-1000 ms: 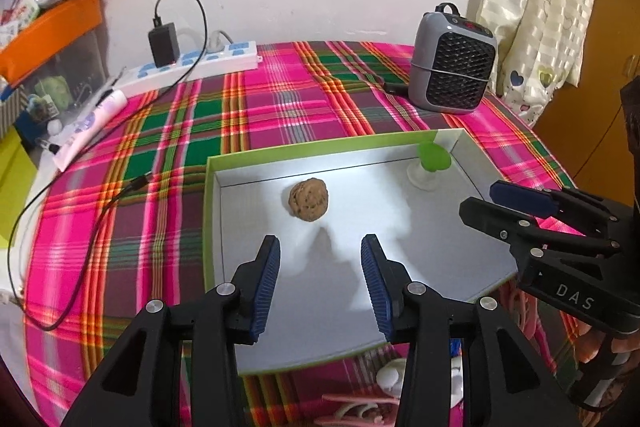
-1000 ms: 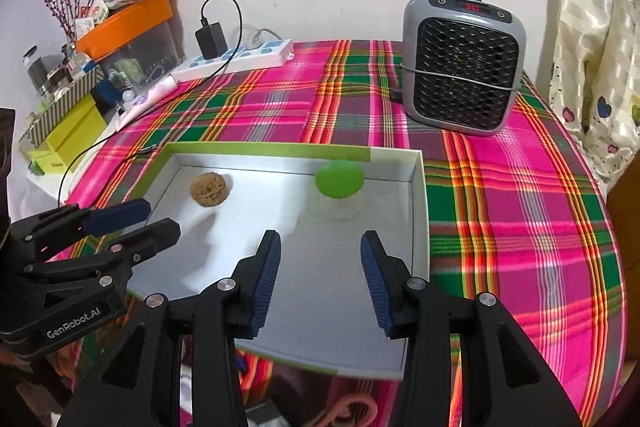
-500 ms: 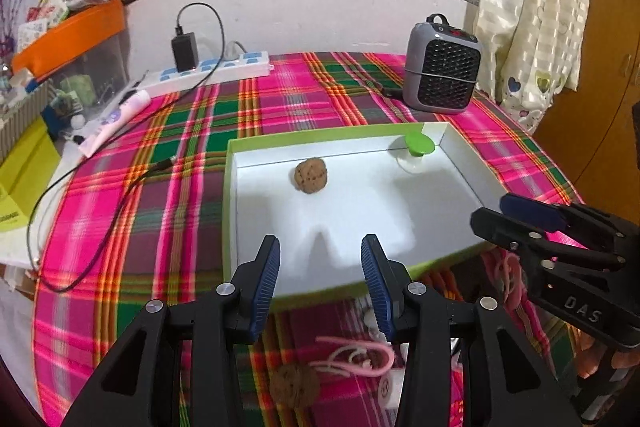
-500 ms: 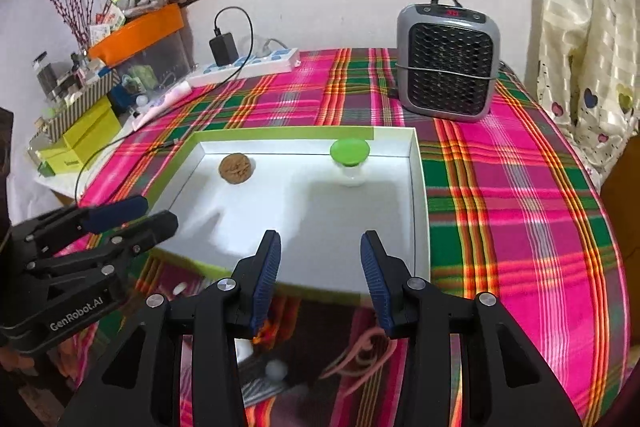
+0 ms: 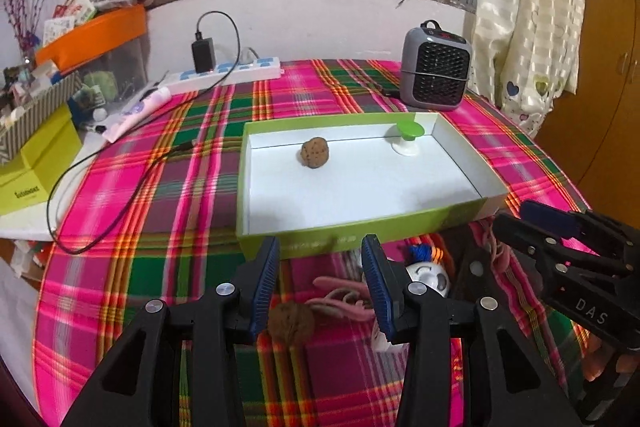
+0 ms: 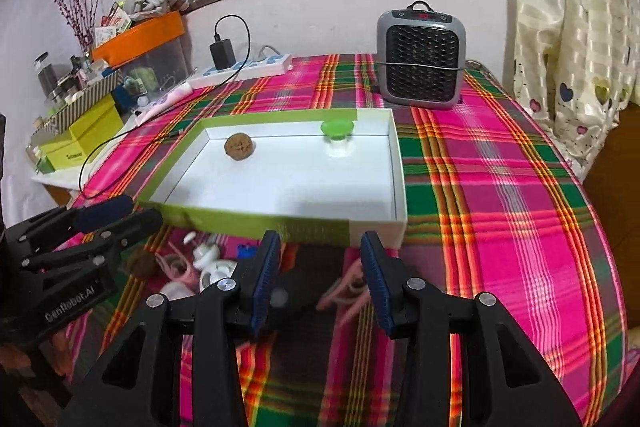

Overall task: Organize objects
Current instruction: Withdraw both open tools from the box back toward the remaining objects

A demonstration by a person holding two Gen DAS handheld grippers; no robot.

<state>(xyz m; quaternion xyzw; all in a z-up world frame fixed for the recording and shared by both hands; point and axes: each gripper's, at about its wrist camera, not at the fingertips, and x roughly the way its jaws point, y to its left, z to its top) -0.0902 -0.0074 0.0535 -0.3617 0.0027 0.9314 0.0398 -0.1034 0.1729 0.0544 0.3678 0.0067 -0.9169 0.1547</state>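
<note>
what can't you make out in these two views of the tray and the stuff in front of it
- Pile of small items, right wrist view: motion blur and the left gripper hide what most of them are.
- Pink looped item, left wrist view: partly behind the left gripper's fingers.
- Print on the green tray front wall: too blurred to read.

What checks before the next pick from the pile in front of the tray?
1. Left tool empty, jaws apart: ok.
2. Right tool empty, jaws apart: ok.
3. Brown wrinkled walnut on the cloth reachable, lying low between the left jaws: ok.
4. Green-edged white cardboard tray has free floor; only a second walnut and a green-capped clear jar inside: ok.
5. Pink cords free of the cloth walnut: cannot tell.
</note>
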